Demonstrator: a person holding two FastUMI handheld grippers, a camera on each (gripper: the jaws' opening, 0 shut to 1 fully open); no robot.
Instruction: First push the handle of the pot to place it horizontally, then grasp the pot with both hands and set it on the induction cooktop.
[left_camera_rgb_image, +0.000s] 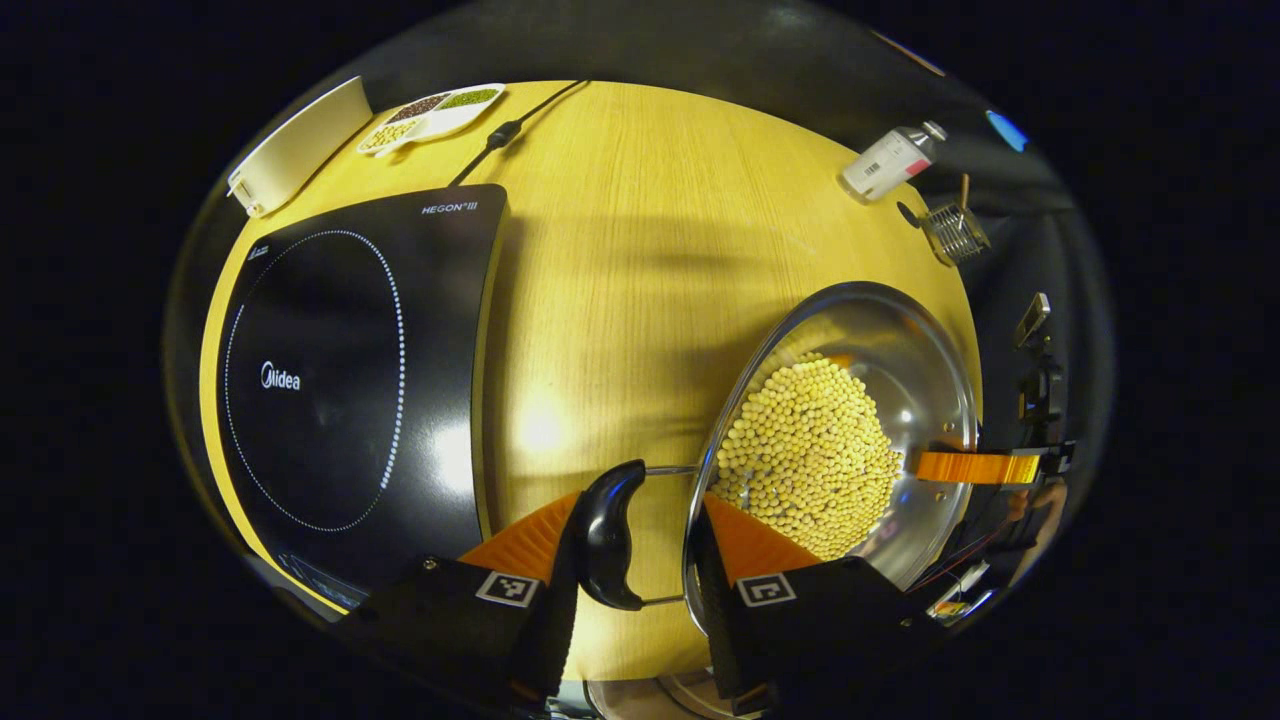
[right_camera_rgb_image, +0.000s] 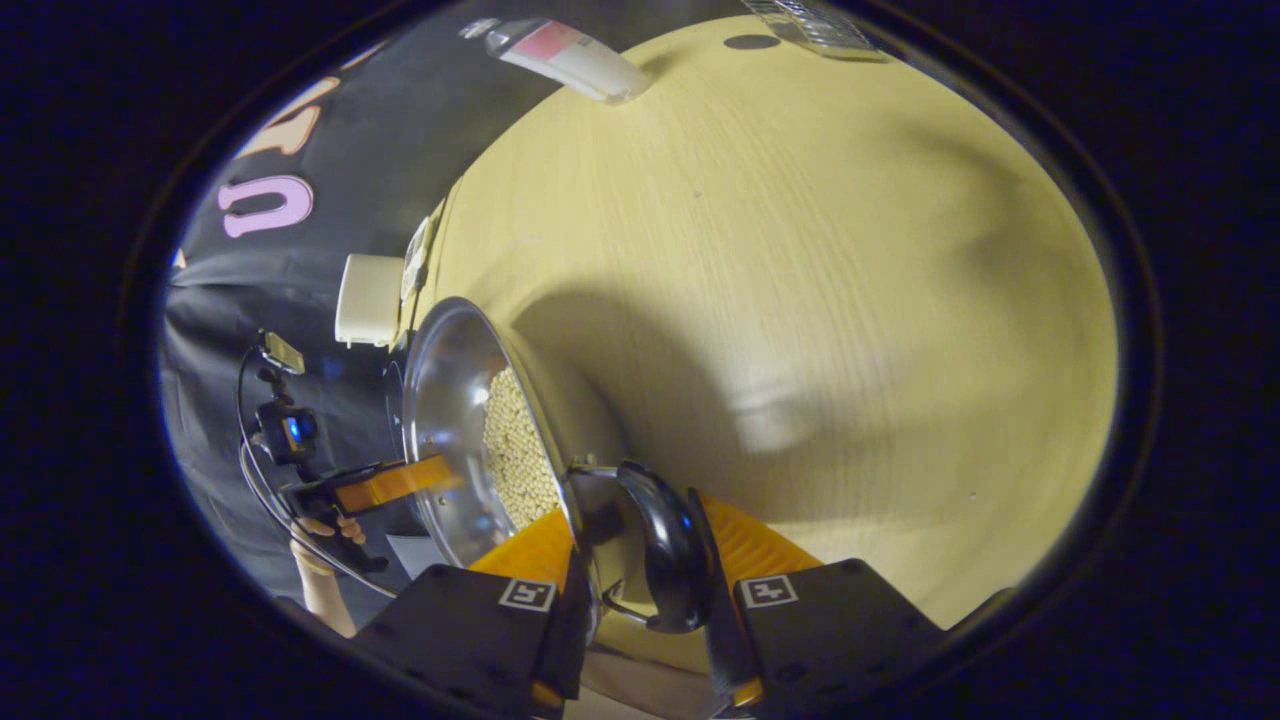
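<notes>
Overhead light, dim edges. Glare spot on table (left_camera_rgb_image: 545, 425) and cooktop (left_camera_rgb_image: 350, 370) ahead of left gripper (left_camera_rgb_image: 640, 545). Soft shadows beyond pot (right_camera_rgb_image: 480, 430). Heavy fisheye bending, focus sharp.

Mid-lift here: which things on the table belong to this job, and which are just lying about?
Job: pot, its handles, cooktop, left gripper, right gripper.

Lying about: bean dish, bottle, wire basket, white box, cable.

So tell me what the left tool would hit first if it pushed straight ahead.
Nothing soon, probably: the left tool straddles the pot handle, and beyond it lies bare table, though depth is unclear.
</notes>
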